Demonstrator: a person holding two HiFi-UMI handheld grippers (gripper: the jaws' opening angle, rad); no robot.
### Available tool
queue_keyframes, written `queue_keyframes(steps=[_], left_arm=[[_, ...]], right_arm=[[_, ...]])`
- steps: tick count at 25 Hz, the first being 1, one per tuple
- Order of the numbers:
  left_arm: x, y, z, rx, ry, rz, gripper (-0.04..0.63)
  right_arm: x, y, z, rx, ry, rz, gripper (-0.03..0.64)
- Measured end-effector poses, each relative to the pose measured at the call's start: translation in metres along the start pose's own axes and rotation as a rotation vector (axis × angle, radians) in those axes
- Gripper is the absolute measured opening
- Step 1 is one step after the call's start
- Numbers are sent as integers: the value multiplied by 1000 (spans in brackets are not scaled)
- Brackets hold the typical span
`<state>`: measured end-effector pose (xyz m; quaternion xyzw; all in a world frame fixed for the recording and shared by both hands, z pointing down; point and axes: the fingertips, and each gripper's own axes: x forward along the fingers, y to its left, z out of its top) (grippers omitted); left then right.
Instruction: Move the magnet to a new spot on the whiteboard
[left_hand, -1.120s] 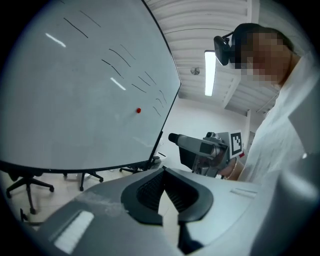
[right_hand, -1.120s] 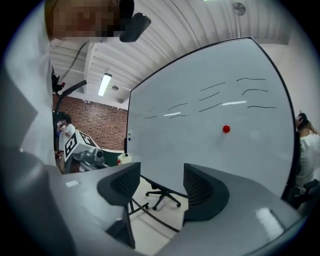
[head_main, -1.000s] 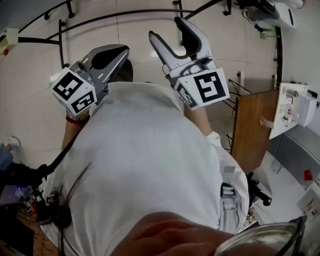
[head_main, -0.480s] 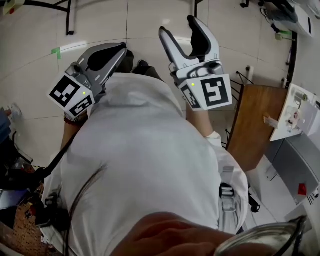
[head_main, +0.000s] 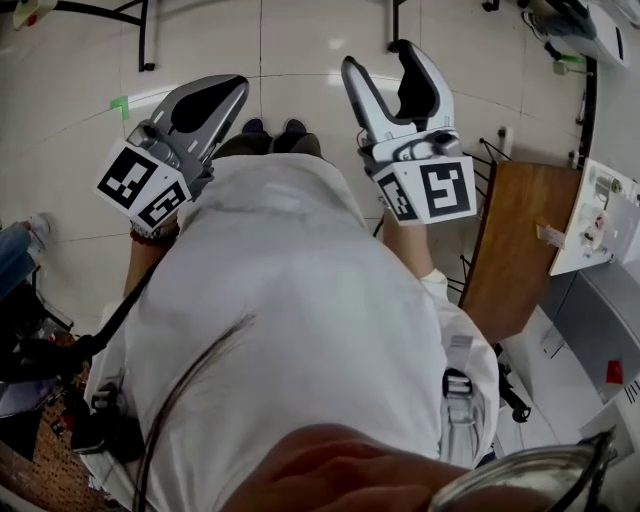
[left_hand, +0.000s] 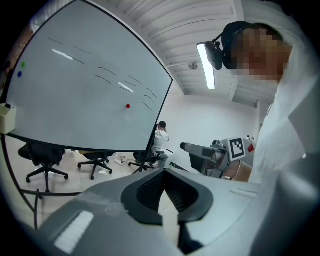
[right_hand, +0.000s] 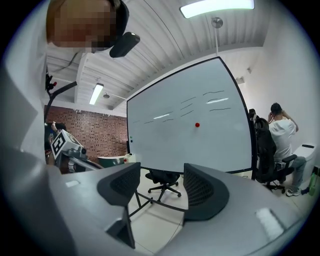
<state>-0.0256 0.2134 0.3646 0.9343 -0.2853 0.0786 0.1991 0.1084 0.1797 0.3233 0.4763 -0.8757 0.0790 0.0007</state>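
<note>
A small red magnet (right_hand: 197, 125) sticks to the upper right of the big whiteboard (right_hand: 170, 137), which stands a few metres ahead. In the left gripper view the same red magnet (left_hand: 128, 106) shows on the whiteboard (left_hand: 75, 100). My left gripper (head_main: 212, 100) is held up in front of the chest, its jaws shut on nothing; their tips meet (left_hand: 167, 175). To its right my right gripper (head_main: 384, 62) stands open and empty, and the floor shows between its pads (right_hand: 161, 187). Both are far from the board.
Green (left_hand: 22, 64) and blue (left_hand: 19, 74) magnets sit at the board's left edge. Office chairs (left_hand: 45, 160) stand under the board on its wheeled frame. A seated person (right_hand: 282, 145) is at the board's right. A brown table (head_main: 515, 240) stands to my right.
Both grippers have drifted a little to the right in the head view, and shoes have come into sight on the floor. The left jaws stay shut and the right jaws stay open.
</note>
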Motion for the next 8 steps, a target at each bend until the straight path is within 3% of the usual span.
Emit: queue_keyframes(steps=[3, 8], left_arm=[[-12, -2, 7, 46, -18, -14, 0], [-31, -28, 16, 131, -71, -115, 0]], right_arm=[[5, 19, 6, -14, -12, 15, 265], [12, 76, 12, -52, -21, 81, 265]])
